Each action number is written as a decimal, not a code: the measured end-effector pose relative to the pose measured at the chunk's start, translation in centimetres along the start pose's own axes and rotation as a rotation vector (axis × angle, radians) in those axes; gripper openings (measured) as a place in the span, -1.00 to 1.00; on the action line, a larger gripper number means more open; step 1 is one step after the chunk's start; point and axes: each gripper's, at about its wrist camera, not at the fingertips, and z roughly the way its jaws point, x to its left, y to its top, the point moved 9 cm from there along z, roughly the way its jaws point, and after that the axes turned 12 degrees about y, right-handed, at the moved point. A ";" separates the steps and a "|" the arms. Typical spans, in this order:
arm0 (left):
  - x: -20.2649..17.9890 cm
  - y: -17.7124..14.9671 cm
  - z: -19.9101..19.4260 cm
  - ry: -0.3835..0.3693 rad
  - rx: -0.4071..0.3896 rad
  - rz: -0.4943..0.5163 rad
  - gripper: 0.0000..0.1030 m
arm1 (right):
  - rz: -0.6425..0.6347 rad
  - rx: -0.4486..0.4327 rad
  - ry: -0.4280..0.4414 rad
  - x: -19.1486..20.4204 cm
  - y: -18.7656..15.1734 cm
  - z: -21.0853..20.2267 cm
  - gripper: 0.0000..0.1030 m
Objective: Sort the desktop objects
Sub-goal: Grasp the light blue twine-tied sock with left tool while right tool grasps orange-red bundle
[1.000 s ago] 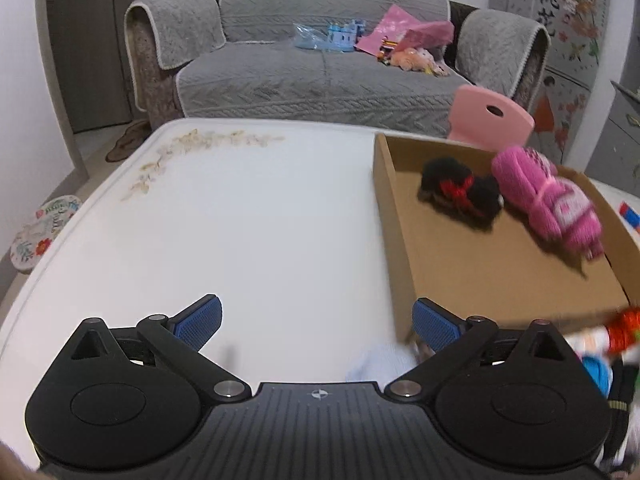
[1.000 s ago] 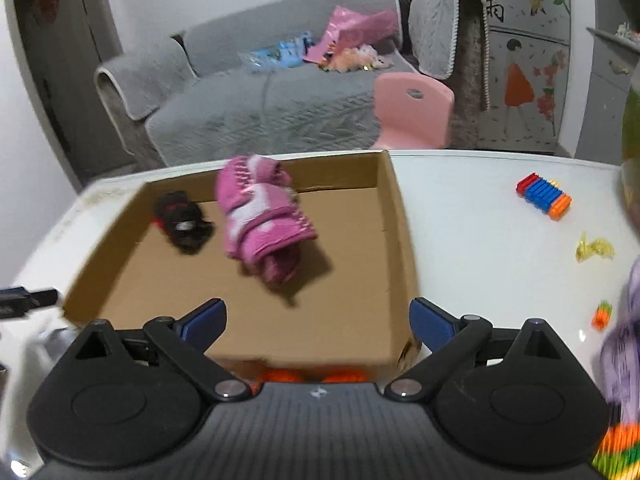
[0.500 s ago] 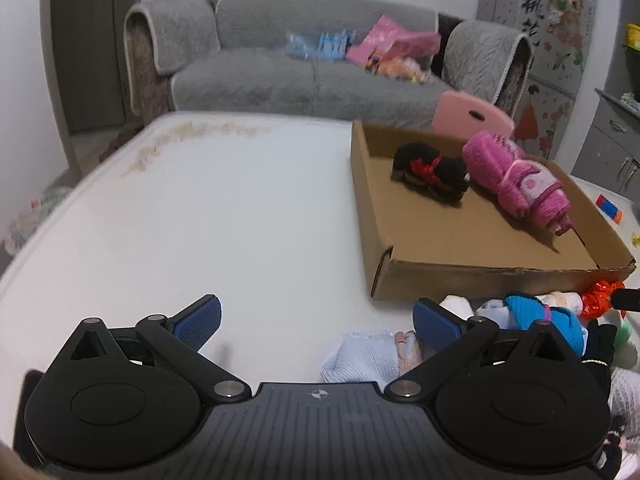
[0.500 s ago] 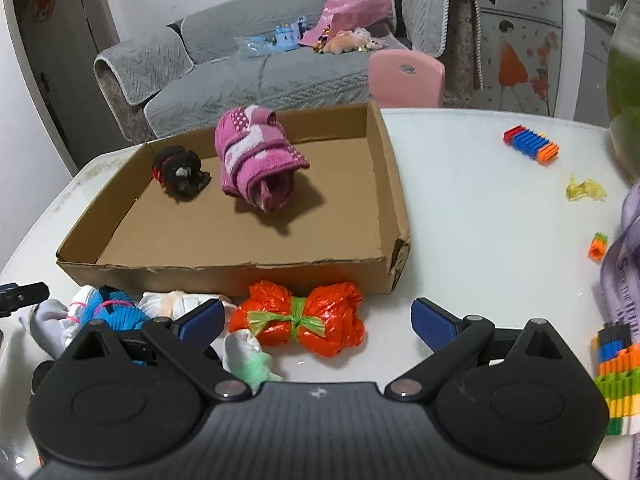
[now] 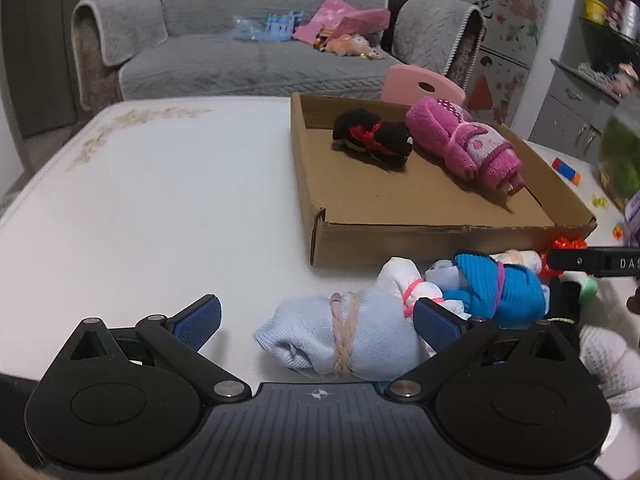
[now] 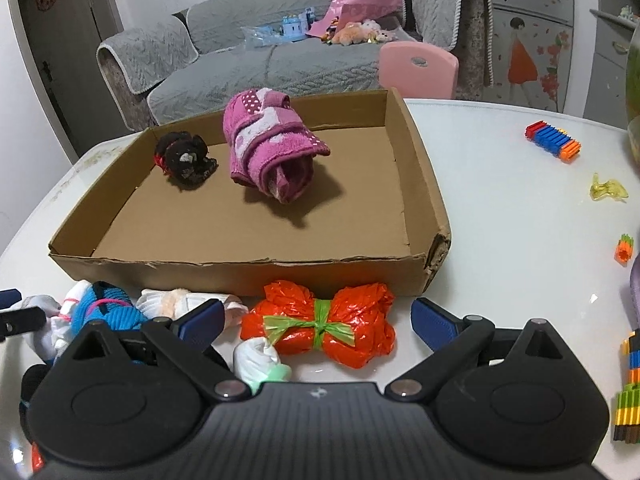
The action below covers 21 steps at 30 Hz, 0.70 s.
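Both tongs are spread: the left gripper (image 5: 318, 318) around a pale blue sock bundle (image 5: 340, 338), the right gripper (image 6: 316, 320) around an orange plastic bundle (image 6: 320, 328), both before the cardboard tray (image 6: 240, 276) on the table (image 5: 160, 200)

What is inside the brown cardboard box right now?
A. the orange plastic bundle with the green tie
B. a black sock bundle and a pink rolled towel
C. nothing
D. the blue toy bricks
B: the black sock bundle and the pink rolled towel lie inside the brown cardboard box; the orange plastic bundle with the green tie lies outside, on the table before it.
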 end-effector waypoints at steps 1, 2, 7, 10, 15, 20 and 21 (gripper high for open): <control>-0.1 -0.1 0.1 0.003 -0.009 0.009 0.99 | -0.001 0.002 -0.003 0.0 -0.1 0.1 0.93; -0.2 -0.1 0.3 0.005 -0.013 0.015 0.99 | 0.000 0.006 -0.007 0.0 -0.1 0.3 0.93; -0.3 -0.6 1.1 0.010 -0.004 0.019 0.99 | -0.020 0.020 -0.045 0.1 -0.3 0.9 0.92; -0.1 -0.7 1.6 0.028 -0.001 0.014 0.96 | -0.022 0.020 -0.044 0.2 -0.2 1.0 0.82; 0.1 -0.6 1.9 0.056 -0.021 0.012 0.95 | -0.031 0.021 -0.067 0.2 -0.2 1.0 0.71; 0.2 -0.8 2.2 0.047 -0.019 0.003 0.93 | -0.036 0.016 -0.091 -0.1 -0.2 0.9 0.59; 0.2 -0.9 2.2 0.054 -0.024 0.007 0.93 | -0.036 0.015 -0.096 -0.1 -0.2 0.9 0.56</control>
